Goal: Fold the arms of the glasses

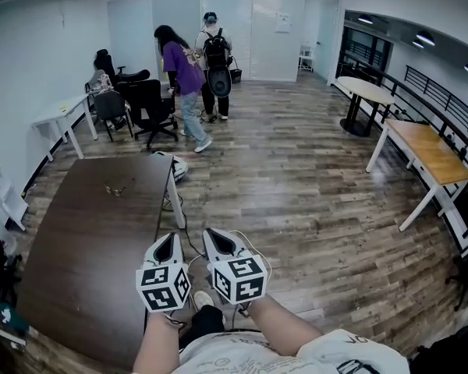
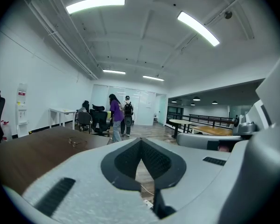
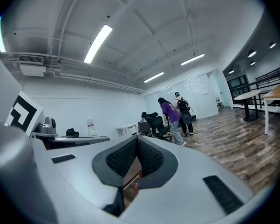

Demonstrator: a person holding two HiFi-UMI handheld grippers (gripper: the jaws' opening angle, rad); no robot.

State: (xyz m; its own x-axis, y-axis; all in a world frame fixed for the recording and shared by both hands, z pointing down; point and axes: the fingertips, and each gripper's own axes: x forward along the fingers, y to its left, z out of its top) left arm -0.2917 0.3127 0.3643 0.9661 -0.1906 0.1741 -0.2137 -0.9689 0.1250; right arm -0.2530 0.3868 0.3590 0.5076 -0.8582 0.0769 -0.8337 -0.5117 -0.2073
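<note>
My left gripper (image 1: pixel 167 244) was shut, its pads pressed together with nothing between them. My right gripper (image 1: pixel 220 240) was shut the same way and just as empty. I held the two side by side in front of me, by the right edge of the table (image 1: pixel 78 271). The glasses (image 1: pixel 118 188) lay on the table's far part, well apart from both grippers, ahead and to the left, untouched. Two people (image 1: pixel 189 68) stood across the room.

My fingers (image 2: pixel 74 174) matt grey plastic, pads (image 2: pixel 127 161) ribbed black, dark matt wood table (image 1: pixel 86 248) left of them, glossy plank floor (image 1: pixel 296 170) ahead
</note>
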